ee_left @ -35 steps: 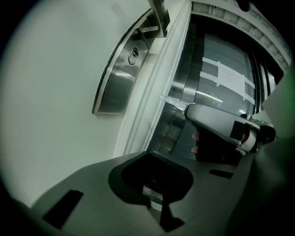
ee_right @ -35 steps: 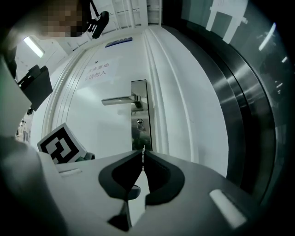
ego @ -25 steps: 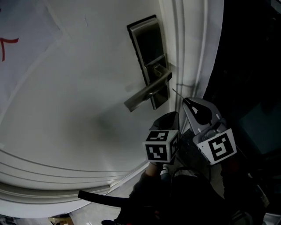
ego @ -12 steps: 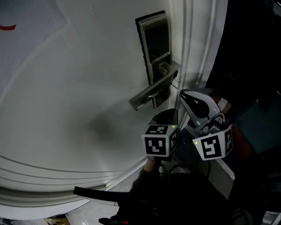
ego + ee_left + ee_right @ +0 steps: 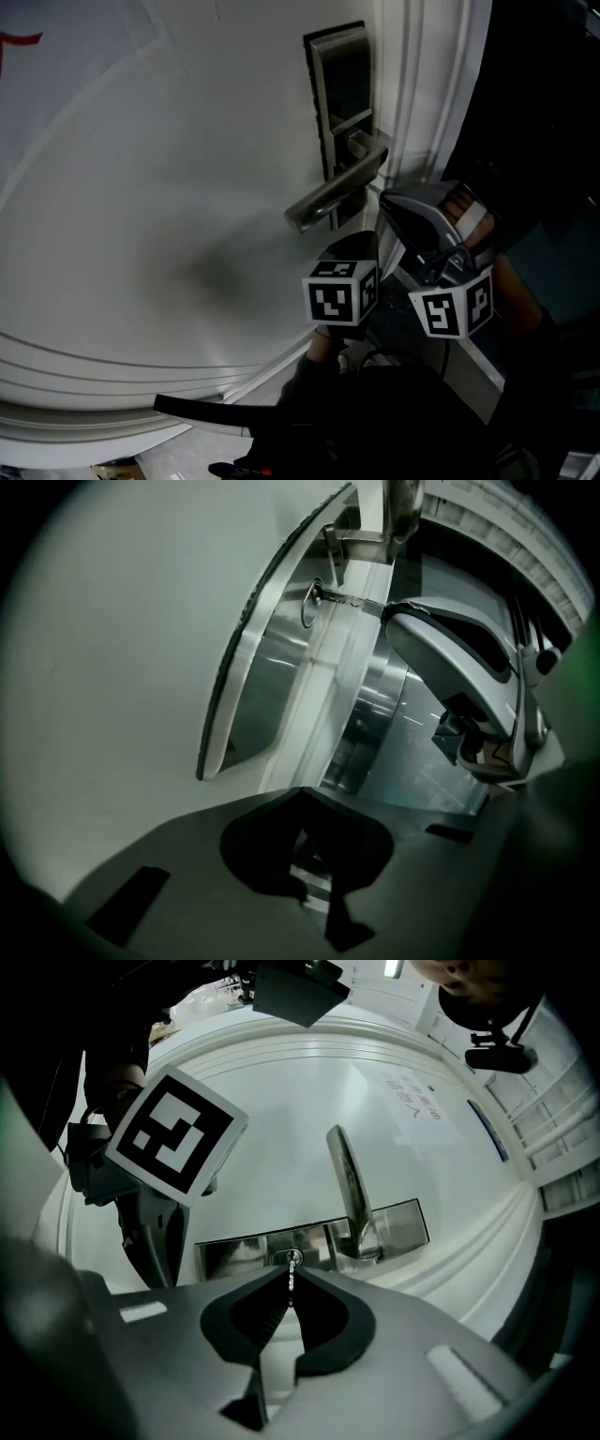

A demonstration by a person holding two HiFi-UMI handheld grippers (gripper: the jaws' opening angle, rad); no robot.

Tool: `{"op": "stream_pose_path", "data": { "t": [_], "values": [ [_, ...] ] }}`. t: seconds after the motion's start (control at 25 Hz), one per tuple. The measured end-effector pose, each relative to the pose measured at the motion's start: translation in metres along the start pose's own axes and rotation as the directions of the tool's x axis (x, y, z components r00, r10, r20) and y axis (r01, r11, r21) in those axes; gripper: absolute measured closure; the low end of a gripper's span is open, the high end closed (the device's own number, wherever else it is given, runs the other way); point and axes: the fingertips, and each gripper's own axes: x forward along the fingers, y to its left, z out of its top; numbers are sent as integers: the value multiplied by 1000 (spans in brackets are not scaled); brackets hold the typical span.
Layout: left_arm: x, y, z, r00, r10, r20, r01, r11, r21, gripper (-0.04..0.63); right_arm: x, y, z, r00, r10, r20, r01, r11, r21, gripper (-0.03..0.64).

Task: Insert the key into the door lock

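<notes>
A silver lock plate [image 5: 340, 98] with a lever handle [image 5: 330, 194] is fixed to the white door [image 5: 169, 187]. My right gripper [image 5: 389, 201] sits just below the plate, shut on a thin metal key [image 5: 292, 1286]. The key's tip meets the keyhole [image 5: 293, 1258] at the plate's lower end. Seen from the left gripper view, the key [image 5: 349, 600] spans from the right gripper [image 5: 455, 658] to the keyhole [image 5: 308, 603]. My left gripper [image 5: 356, 248] hangs lower, beside the right one, its jaws [image 5: 298, 795] shut with nothing between them.
The white moulded door frame [image 5: 427, 84] runs just right of the lock. Curved door mouldings [image 5: 112, 375] lie below. A dark strap [image 5: 202, 411] and the person's dark sleeve [image 5: 375, 412] fill the bottom. Dark space lies beyond the door edge at right.
The right gripper has carried the key up and in from below the handle to the keyhole. The left gripper has stayed about where it was.
</notes>
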Motion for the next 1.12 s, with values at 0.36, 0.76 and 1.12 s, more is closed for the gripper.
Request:
{"op": "stream_pose_path", "data": {
  "t": [0.36,0.76,1.12],
  "values": [
    [0,-1,6,999,-32,12,32,999,-7,595,8,2,1,1000,14,-20,-15,998,-62,604],
    [3,0,5,999,-37,5,37,999,-1,595,11,2,3,999,16,-33,-19,995,-96,604],
    [5,0,2,999,-40,-2,40,999,1,595,13,0,3,998,11,-61,-19,991,-130,604]
  ]
}}
